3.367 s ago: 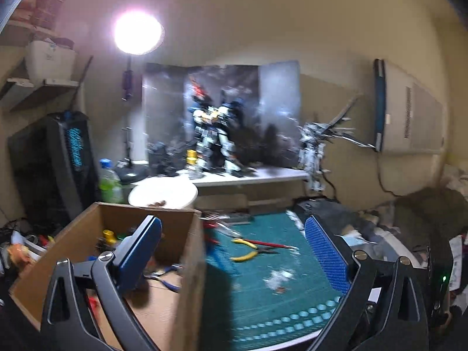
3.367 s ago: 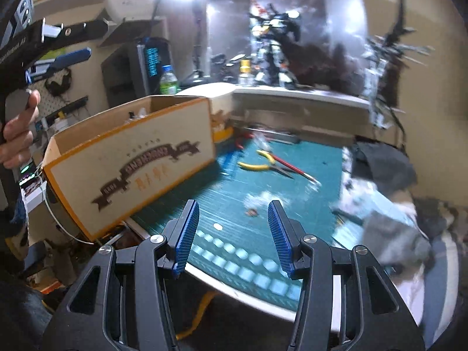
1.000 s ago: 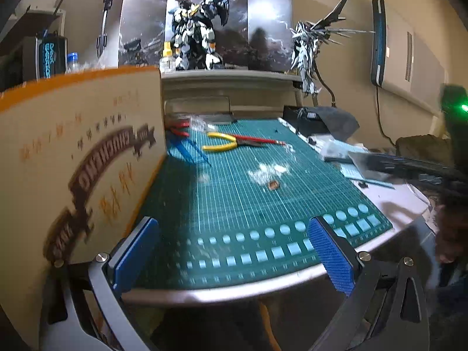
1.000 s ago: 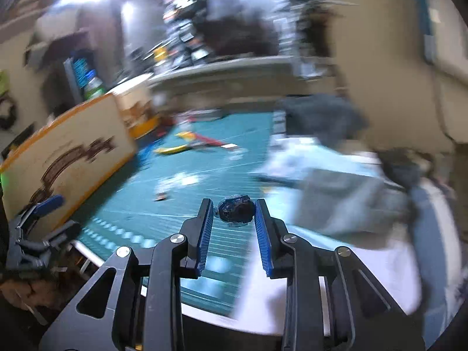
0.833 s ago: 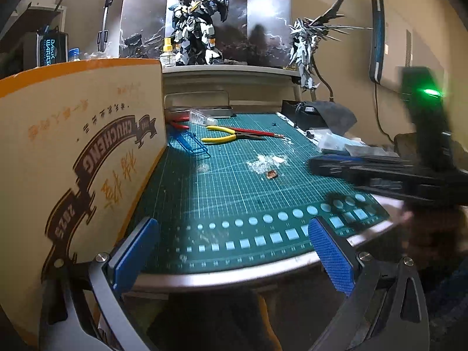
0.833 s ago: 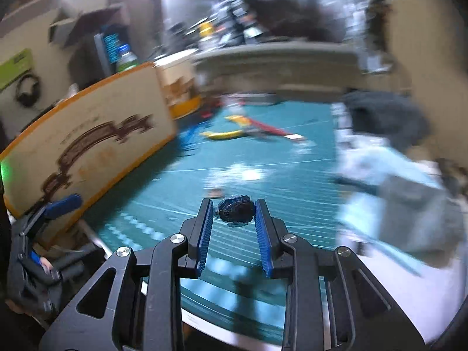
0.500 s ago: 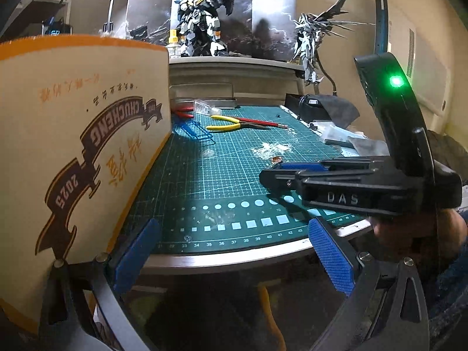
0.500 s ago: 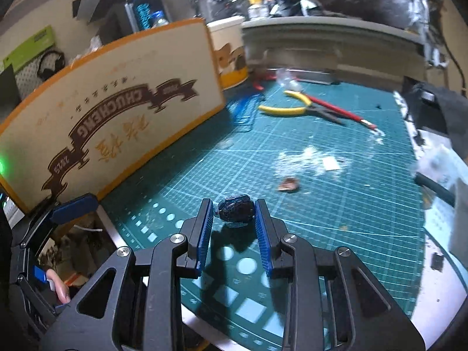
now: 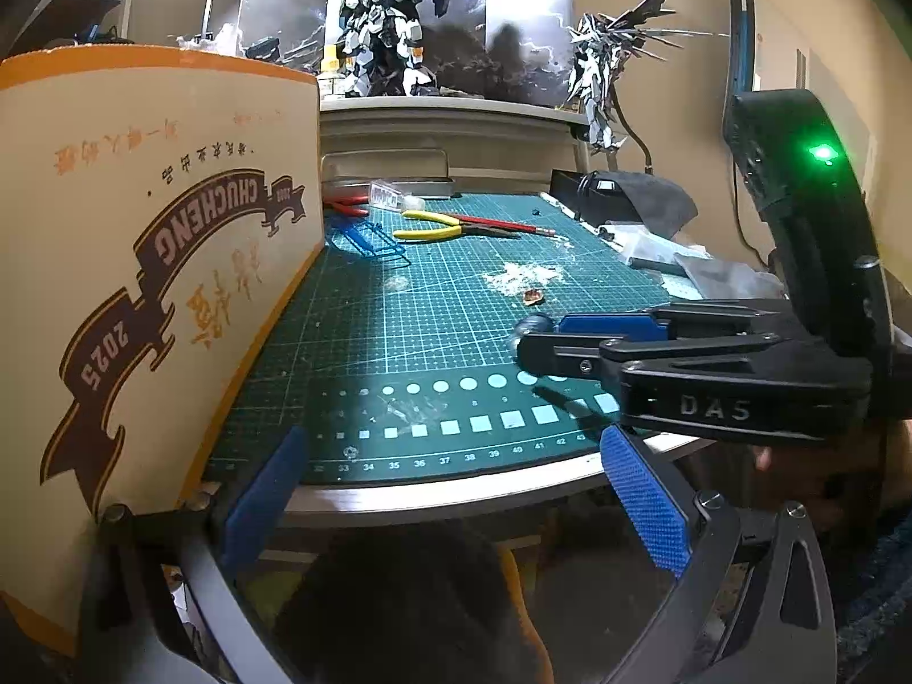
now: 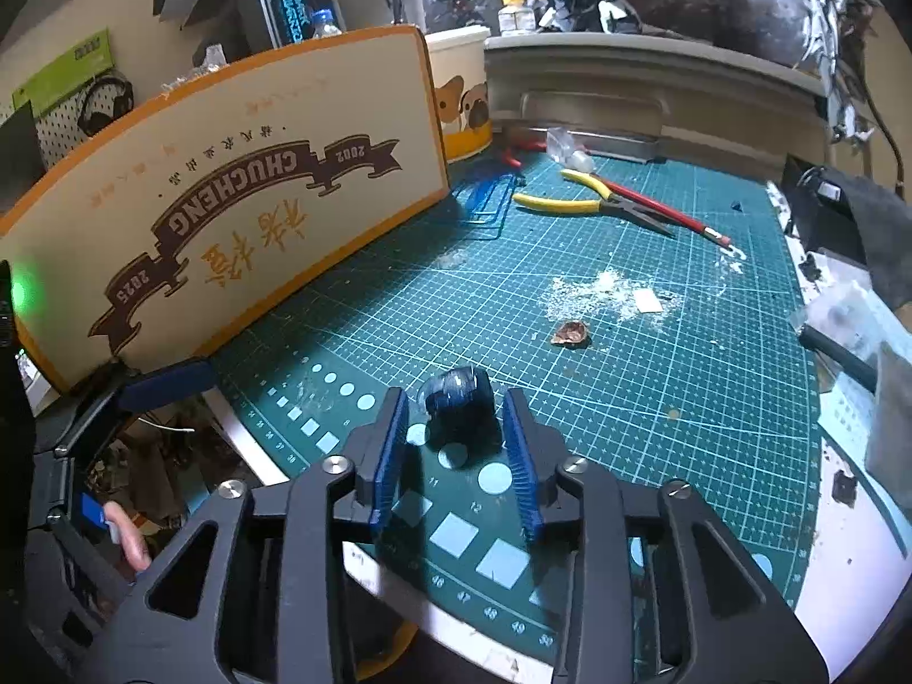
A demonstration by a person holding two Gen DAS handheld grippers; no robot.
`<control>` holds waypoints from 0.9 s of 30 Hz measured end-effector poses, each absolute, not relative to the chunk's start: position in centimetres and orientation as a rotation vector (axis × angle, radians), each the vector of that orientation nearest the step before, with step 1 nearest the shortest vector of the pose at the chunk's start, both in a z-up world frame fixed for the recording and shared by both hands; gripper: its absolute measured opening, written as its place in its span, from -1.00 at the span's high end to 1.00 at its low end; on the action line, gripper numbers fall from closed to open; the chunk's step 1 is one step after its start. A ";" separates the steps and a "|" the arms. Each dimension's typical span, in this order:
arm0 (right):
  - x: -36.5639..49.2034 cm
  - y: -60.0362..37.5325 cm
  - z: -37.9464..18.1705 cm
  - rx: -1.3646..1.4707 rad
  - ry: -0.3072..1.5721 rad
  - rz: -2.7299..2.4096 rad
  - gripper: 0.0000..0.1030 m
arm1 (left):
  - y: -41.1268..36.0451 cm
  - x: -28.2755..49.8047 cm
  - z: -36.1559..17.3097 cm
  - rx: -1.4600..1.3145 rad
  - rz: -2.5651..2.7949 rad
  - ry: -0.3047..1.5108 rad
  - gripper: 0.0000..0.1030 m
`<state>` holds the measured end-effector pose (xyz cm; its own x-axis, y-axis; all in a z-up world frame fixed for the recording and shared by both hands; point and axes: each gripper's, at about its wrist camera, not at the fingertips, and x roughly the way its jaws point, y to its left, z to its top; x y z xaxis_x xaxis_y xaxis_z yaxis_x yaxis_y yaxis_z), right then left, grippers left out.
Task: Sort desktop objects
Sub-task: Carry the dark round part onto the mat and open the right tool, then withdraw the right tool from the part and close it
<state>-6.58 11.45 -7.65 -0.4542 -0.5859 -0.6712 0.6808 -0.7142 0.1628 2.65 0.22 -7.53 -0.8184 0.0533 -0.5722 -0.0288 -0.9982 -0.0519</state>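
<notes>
- The right gripper (image 10: 456,444) had its blue pads spread with gaps either side of a small dark blue roundish thing (image 10: 456,393), so it wasn't clamping it. That thing sat on the green cutting mat (image 10: 684,387) near the front edge, just past the fingertips; hard to say what it actually was, looked shiny and wrapped.
- The left gripper (image 9: 450,501) hung wide open and empty below the front edge of the desk, right beside the big cardboard box (image 9: 142,262).
- That box stood on the left side of the mat, printed side facing the cameras, so its inside was out of sight.
- Behind it, a paper cup with a dog print (image 10: 464,97); couldn't see into that either.
- Loose on the mat: yellow-handled pliers (image 10: 570,199), a red-handled tool (image 10: 667,211) crossing them, a blue wire frame (image 10: 484,199) by the box corner, a brown scrap (image 10: 570,335) and some white crumbs (image 10: 604,290).
</notes>
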 end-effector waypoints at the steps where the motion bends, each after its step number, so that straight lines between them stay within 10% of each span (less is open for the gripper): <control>1: -6.5 11.7 -7.5 0.935 0.160 -2.179 0.35 | 0.3 2.7 -7.5 -0.927 2.956 -0.061 -1.00; 11: -6.9 14.2 -5.1 0.889 0.173 -2.225 0.32 | 0.1 2.4 -7.9 -0.956 2.956 -0.095 -1.00; 27: -8.9 10.1 -6.0 0.929 0.297 -2.106 0.99 | -0.1 2.4 -8.0 -0.985 2.952 -0.102 -1.00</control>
